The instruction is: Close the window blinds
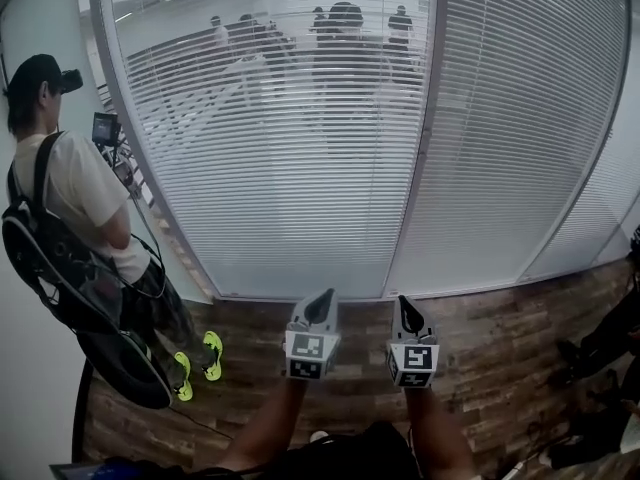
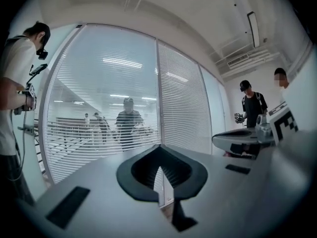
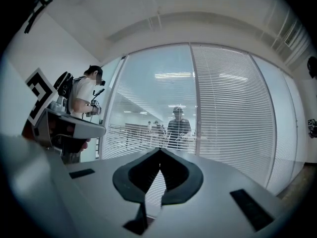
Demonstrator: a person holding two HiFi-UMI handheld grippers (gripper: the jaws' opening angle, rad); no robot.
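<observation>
Left tool [image 1: 322, 301], right tool [image 1: 402, 308] closed, empty, facing blinds [image 1: 300, 168]; slats apparently open.

Someone [image 1: 85, 203] in a black cap [image 1: 35, 68] and white tee stands on the left, black backpack [image 1: 45, 258] on, neon yellow shoes [image 1: 212, 353] on the wood-look floor [image 1: 500, 338]. Few more people [image 1: 345, 23] gathered way off behind.
</observation>
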